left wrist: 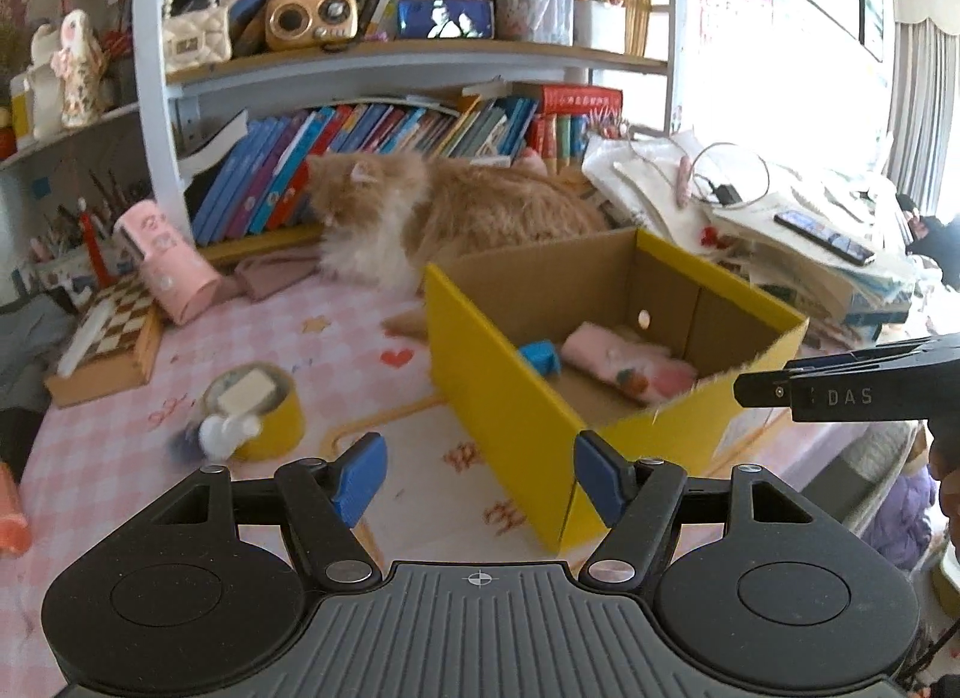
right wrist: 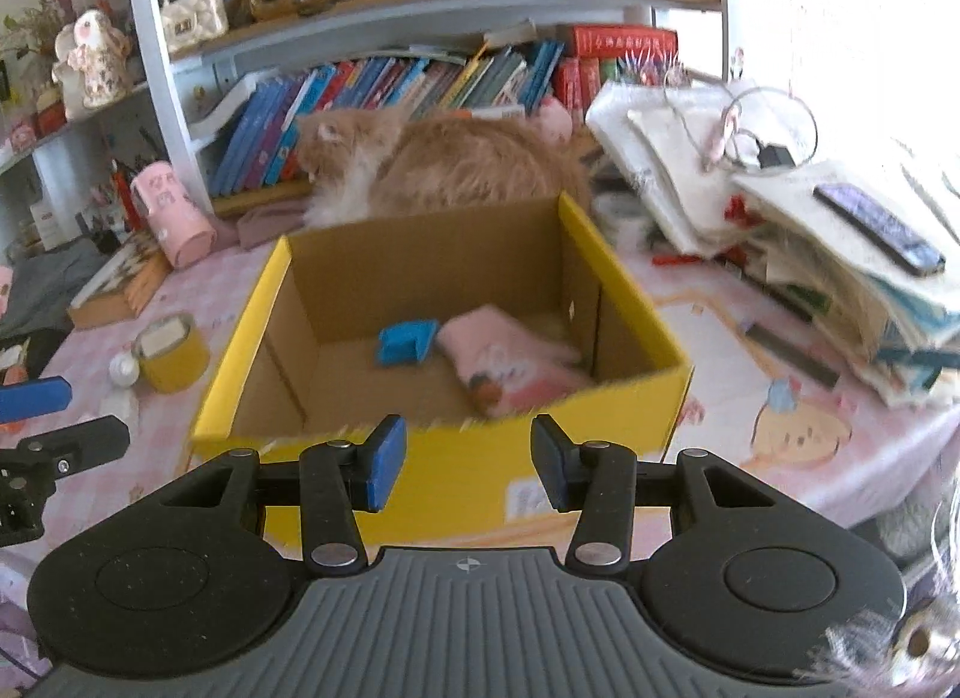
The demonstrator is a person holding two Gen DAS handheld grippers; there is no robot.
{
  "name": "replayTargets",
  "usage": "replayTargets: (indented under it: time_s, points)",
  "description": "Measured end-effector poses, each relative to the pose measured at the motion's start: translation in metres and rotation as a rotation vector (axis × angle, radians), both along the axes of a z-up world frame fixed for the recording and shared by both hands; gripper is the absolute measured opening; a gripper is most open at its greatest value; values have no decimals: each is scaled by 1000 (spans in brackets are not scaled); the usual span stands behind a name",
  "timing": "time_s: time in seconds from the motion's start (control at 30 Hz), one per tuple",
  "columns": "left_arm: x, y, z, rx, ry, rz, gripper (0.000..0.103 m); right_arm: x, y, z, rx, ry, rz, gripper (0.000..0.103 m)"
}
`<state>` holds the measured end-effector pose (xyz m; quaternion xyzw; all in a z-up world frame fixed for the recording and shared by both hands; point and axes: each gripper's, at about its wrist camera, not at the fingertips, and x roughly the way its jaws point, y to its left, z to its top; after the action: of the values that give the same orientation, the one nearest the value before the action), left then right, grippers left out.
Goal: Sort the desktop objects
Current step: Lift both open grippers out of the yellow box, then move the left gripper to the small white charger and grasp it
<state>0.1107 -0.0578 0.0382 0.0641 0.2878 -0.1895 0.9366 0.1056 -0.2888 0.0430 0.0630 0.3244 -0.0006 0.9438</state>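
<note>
A yellow cardboard box stands open on the pink desk. Inside lie a small blue block and a pink pouch. My left gripper is open and empty, just in front of the box's near left corner. My right gripper is open and empty, hovering at the box's near wall. A yellow tape roll with a small white bottle beside it sits left of the box.
An orange cat lies behind the box by the bookshelf. A pink cylinder and a chessboard box sit at the far left. A pile of papers with a phone fills the right side.
</note>
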Motion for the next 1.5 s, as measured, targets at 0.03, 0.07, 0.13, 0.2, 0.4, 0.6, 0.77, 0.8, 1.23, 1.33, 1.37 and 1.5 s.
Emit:
replayTargets:
  time_s: [0.03,0.07,0.13,0.2,0.4,0.6,0.77,0.8,1.23,1.33,1.37,1.5]
  points:
    - [-2,4,-2,3,7,3,71,-3,5,-2,2,9,1,43]
    - [-5,8,-4,5,14,4,71,-5,9,-5,4,18,1,43]
    - [-9,16,-8,14,28,2,71,-10,19,-9,14,34,-2,43]
    - [-13,23,-12,25,36,0,71,-15,27,-12,20,44,-5,43]
    - [-23,43,-22,47,59,2,71,-30,55,-20,32,67,-2,43]
    - [-32,57,-25,42,66,3,71,-43,79,-25,43,82,-1,44]
    - [-38,65,-26,33,67,0,71,-53,97,-31,28,89,2,47]
    - [-39,67,-26,33,67,-1,71,-54,100,-31,24,92,5,47]
    - [-52,95,-39,42,102,22,71,-65,139,-48,12,147,58,52]
    - [-53,101,-40,41,108,34,72,-67,151,-50,6,155,89,55]
    - [-54,104,-41,40,109,37,72,-67,154,-50,1,154,101,57]
    - [-55,109,-41,38,107,48,76,-68,169,-49,-29,145,148,58]
